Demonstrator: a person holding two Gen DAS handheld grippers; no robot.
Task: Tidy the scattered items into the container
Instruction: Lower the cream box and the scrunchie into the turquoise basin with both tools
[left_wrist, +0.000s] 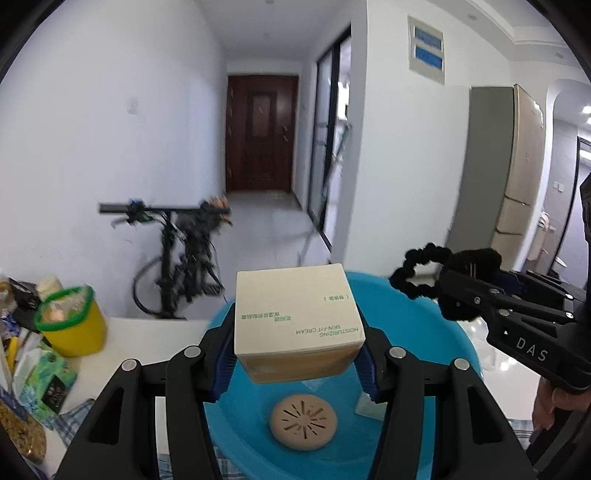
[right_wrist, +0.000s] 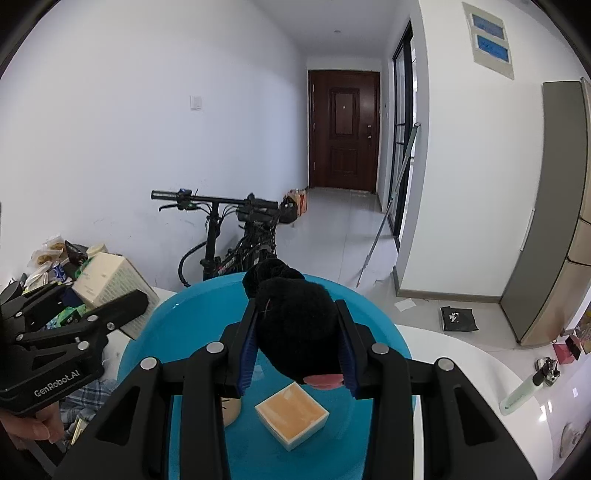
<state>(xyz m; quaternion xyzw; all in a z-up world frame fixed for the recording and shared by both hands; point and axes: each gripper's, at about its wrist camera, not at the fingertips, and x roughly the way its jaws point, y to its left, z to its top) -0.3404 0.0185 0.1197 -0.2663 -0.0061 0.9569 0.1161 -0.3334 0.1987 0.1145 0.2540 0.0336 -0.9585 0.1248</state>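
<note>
Hovering over the blue basin (left_wrist: 436, 317), the left gripper (left_wrist: 295, 354) has its jaws clamped on a cream skin-cream box (left_wrist: 295, 314), held between the blue pads above a round beige perforated disc (left_wrist: 303, 421) on the basin floor. The right gripper (right_wrist: 295, 350) has its jaws pinched narrow on a black fluffy scrunchie (right_wrist: 291, 325), bunched between the pads above the basin, where a small orange-topped box (right_wrist: 291, 415) lies. Basin sits on the white desk (left_wrist: 147, 332).
</note>
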